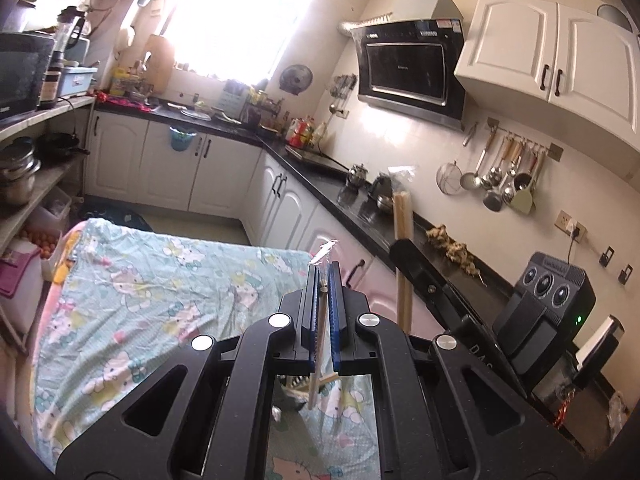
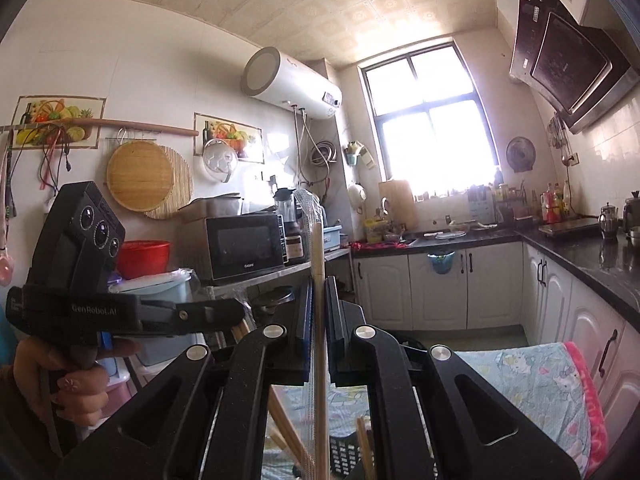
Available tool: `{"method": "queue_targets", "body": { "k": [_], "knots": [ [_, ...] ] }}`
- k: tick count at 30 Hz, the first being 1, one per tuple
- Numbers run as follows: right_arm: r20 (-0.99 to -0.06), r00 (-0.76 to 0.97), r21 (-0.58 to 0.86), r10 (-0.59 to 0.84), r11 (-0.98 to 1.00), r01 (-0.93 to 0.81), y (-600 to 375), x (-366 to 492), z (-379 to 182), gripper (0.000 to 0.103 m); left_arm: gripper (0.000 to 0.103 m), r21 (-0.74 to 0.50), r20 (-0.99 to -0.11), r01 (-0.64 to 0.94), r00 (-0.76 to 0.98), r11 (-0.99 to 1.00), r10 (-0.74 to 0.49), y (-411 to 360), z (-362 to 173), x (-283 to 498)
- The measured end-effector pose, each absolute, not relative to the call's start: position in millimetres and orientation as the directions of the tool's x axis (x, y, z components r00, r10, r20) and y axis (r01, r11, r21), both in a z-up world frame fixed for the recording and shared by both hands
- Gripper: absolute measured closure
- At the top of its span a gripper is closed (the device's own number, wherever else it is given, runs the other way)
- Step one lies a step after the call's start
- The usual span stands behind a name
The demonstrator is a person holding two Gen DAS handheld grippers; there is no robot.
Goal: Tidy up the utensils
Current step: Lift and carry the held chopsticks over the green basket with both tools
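My left gripper [image 1: 322,276] is shut on a thin clear plastic wrapper [image 1: 325,254] whose crinkled end sticks up above the blue pads. My right gripper [image 2: 319,284] is shut on a pair of wooden chopsticks in a clear sleeve [image 2: 318,248], held upright. The same chopsticks [image 1: 401,216] show in the left wrist view, gripped by the right gripper [image 1: 404,246]. Loose chopsticks [image 2: 286,426] and a black basket [image 2: 344,454] lie below on the table. The left gripper body [image 2: 92,280] shows at the left, held by a hand.
The table [image 1: 160,292] carries a light blue cartoon-print cloth. A black countertop [image 1: 360,204] with kettles runs along the right wall, with hanging ladles [image 1: 504,176] above. A microwave [image 2: 244,246] and a red tub [image 2: 144,256] stand on shelves at the left.
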State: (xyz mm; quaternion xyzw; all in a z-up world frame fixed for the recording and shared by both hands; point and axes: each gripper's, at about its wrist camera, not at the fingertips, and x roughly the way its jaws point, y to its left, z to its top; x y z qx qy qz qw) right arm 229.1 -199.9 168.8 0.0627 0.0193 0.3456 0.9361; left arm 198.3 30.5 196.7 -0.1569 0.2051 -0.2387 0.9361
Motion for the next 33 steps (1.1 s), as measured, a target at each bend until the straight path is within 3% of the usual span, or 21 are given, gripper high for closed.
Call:
{"method": "queue_targets", "body": {
  "k": [21,33],
  "knots": [
    [0.024,0.838,0.144,0.546,0.827,-0.543,-183,284,132,0.097,0.101,-0.399,-0.285,0.235,0.887,0.887,-0.363,62,191,241],
    [0.022,0.868,0.109,0.496,0.862,-0.495,-174,310,101,0.097,0.101,-0.357,-0.317,0.181,0.899,0.916,-0.301,62,159,259]
  ]
}}
